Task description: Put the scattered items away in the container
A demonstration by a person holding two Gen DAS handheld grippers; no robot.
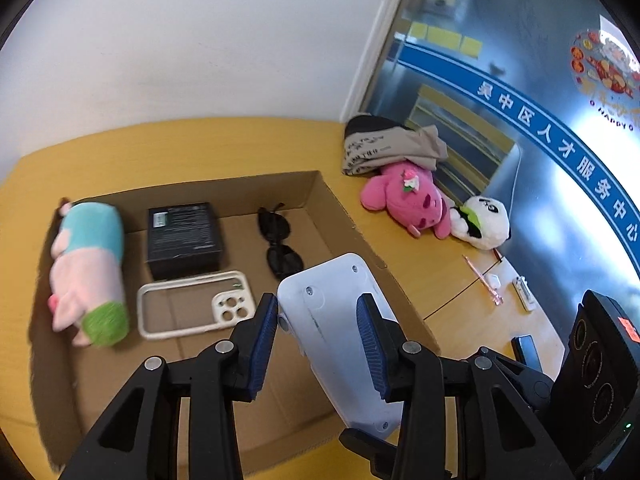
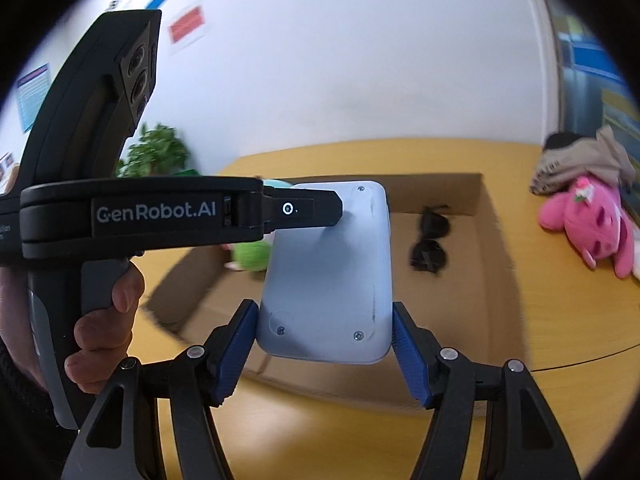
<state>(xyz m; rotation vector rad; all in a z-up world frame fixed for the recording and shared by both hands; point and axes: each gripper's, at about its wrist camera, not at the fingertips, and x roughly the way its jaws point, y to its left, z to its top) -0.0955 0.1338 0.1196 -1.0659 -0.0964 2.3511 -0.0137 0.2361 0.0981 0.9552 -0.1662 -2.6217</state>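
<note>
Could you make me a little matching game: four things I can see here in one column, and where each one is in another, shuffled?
Things:
1. sunglasses
2. pink plush
3. white device
4. pink pen

Places:
A. on the table beside the panda plush
B. between the fingers of both hand-held grippers, above the box
C. inside the cardboard box, beside the black box
D. on the table, nearer the camera than the plush toys

Pairs: 1-C, 2-A, 3-B, 4-D
</note>
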